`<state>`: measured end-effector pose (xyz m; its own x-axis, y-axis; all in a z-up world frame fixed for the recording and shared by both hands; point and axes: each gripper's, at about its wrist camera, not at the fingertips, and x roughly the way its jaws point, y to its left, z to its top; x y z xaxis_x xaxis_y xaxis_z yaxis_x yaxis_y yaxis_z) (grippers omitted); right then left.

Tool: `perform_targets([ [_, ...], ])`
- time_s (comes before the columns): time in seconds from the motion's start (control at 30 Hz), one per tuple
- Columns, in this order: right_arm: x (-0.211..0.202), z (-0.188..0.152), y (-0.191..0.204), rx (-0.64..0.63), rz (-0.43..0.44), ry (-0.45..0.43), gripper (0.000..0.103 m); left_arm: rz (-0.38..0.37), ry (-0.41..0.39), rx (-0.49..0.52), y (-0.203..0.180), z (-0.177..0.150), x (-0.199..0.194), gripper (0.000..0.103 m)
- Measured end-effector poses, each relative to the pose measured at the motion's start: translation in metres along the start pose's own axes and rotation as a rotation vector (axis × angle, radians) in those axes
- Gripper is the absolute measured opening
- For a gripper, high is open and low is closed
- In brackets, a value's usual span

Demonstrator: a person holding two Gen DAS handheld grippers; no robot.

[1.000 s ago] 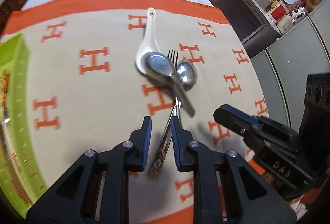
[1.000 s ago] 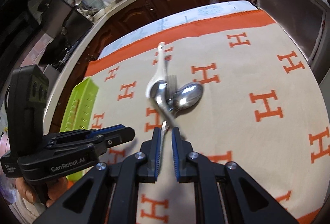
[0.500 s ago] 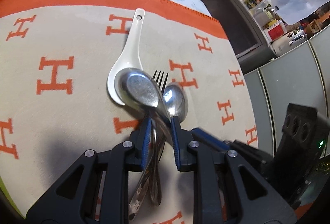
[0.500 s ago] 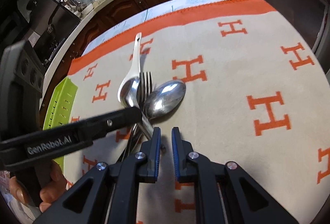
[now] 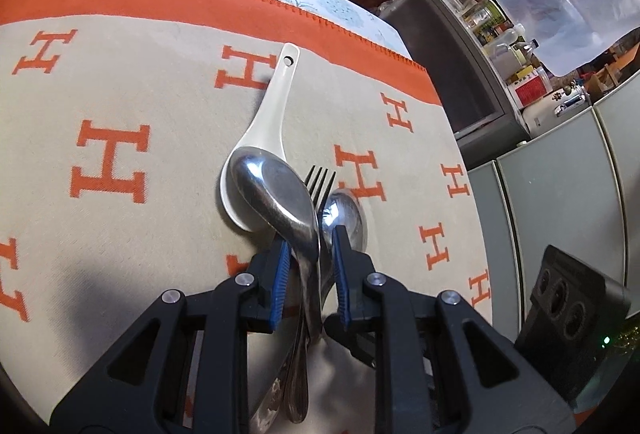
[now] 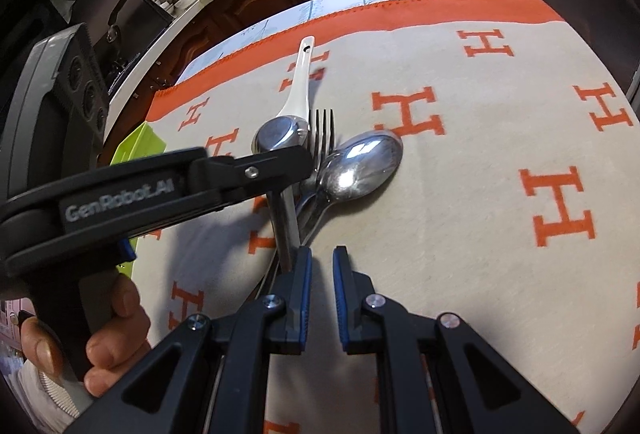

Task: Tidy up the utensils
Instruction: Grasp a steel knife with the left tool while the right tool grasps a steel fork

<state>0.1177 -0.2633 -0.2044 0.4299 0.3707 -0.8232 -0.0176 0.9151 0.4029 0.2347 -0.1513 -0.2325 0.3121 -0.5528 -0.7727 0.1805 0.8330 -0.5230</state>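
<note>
Between the left gripper's jaws, the handles of the piled cutlery run down out of sight under its black frame, so whether its blue pads actually press them is hard to tell; the jaws stand narrowly apart, straddling those handles. On top lies a large steel spoon, its bowl resting over the bowl of a white ceramic spoon whose handle points away toward the orange border of the H-patterned cloth. Just beside it, the fork shows only its tines, and a second steel spoon is half covered by the others. From the right wrist view, the left gripper's body crosses in front of the pile and hides the handles' middle. The right gripper holds nothing, jaws slightly parted, tips just short of the pile. A green tray peeks out behind the left gripper, mostly hidden. A hand grips the left tool's handle.
</note>
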Motion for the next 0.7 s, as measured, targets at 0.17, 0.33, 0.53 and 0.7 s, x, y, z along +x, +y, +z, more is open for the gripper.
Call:
perform_targets([
  [0.17, -0.002, -0.001, -0.001, 0.01, 0.005, 0.006, 0.011, 0.009, -0.011, 0.011, -0.002, -0.002, -0.001, 0.004],
  [0.33, -0.002, 0.001, -0.002, 0.016, 0.005, 0.009, 0.011, 0.023, -0.044, 0.028, -0.001, -0.002, -0.022, 0.004],
  [0.53, -0.005, 0.003, -0.001, 0.035, 0.024, -0.002, 0.011, 0.094, -0.05, 0.086, 0.003, -0.012, -0.057, 0.004],
  [0.7, -0.006, 0.006, 0.004, 0.047, 0.071, -0.002, 0.011, 0.149, -0.035, 0.111, 0.015, -0.028, -0.08, 0.004],
])
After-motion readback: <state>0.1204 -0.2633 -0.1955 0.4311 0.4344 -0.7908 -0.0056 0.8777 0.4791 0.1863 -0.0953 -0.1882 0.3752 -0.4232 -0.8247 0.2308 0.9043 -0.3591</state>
